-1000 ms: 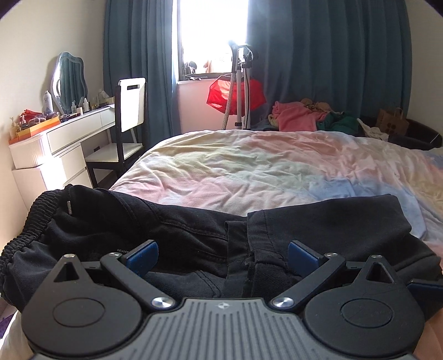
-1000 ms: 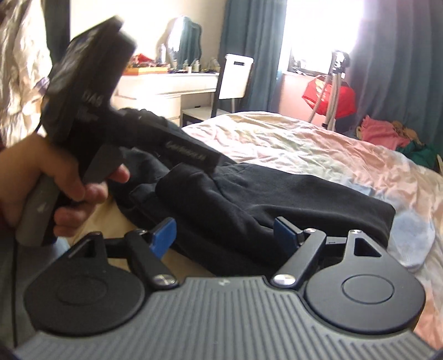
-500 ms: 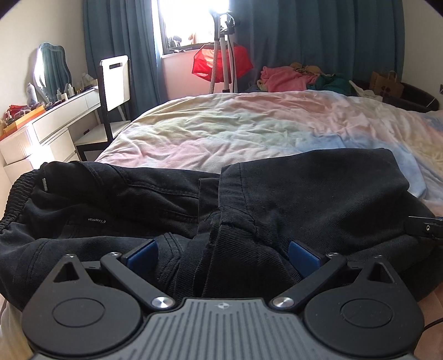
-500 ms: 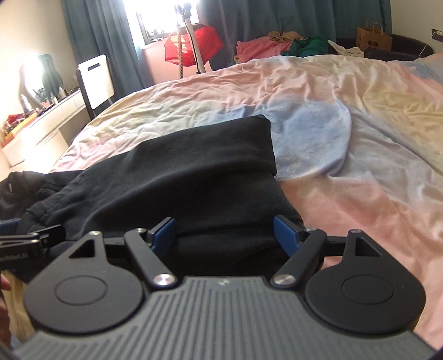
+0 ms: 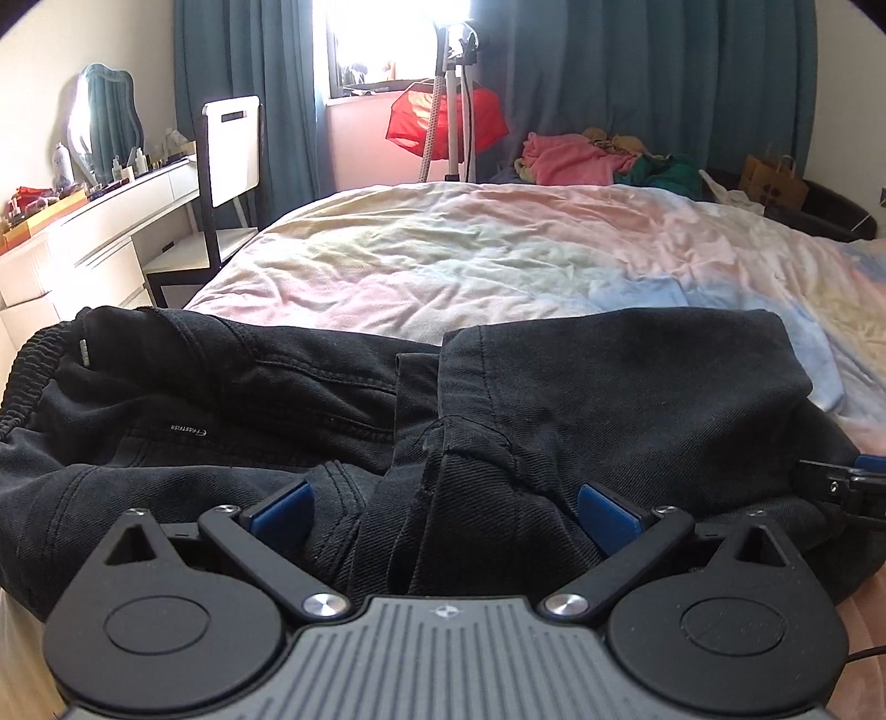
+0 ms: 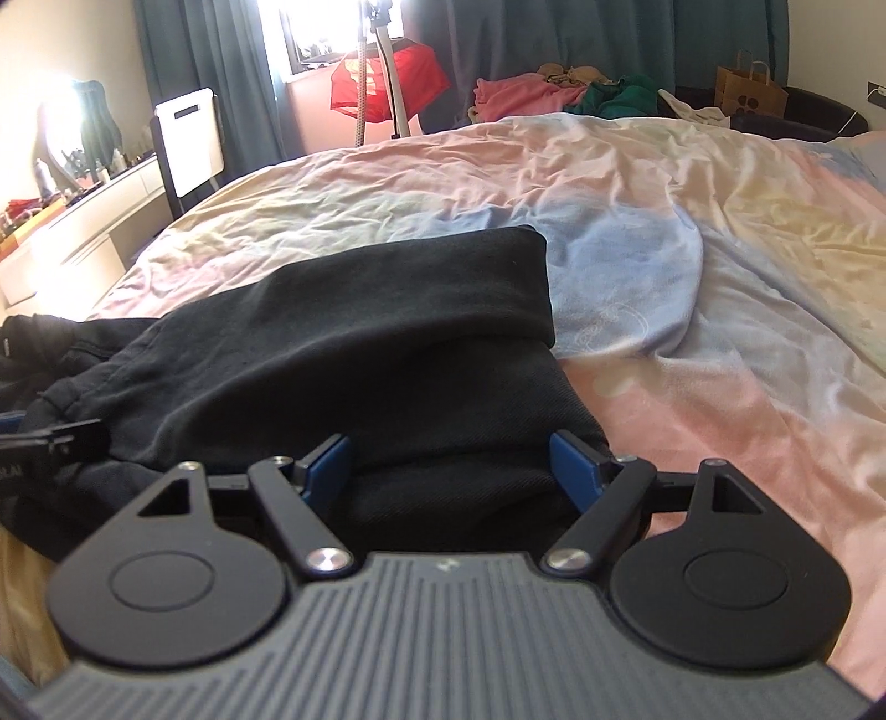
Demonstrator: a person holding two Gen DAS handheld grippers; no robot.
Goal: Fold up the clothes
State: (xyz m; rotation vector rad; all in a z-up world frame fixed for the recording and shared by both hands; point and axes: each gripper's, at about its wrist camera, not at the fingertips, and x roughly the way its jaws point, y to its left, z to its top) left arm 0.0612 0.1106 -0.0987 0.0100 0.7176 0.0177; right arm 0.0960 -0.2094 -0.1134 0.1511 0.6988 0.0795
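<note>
At the bottom of the left wrist view we see the left gripper [image 5: 443,512] with its blue pads spread wide, the bunched middle of the black trousers [image 5: 498,421] lying between them but not pinched. In the right wrist view the right gripper [image 6: 451,471] is likewise wide open, its blue pads [image 6: 573,471] standing either side of the folded stack of the same trousers [image 6: 387,354], and we cannot tell whether they touch the cloth. At the right edge of the left view the tip of the right gripper [image 5: 847,487] shows beside the trousers; at the left edge of the right view the tip of the left gripper [image 6: 50,437] shows in the same way. The trousers lie at the near edge of the bed [image 5: 498,260], across the lower half of both frames, with the elastic waistband [image 5: 33,365] at the left of the left view and a leg folded over at centre right. Beyond them the pastel bedcover [image 6: 692,194] stretches wrinkled toward the top of the frame. Further back, at the upper left, stand a white dresser [image 5: 99,221] and a chair [image 5: 230,149]; at upper centre is a tripod [image 5: 451,111] before the bright window [image 5: 387,39], and at upper right a heap of pink and green clothes [image 5: 598,160] before dark teal curtains [image 5: 664,72].
</note>
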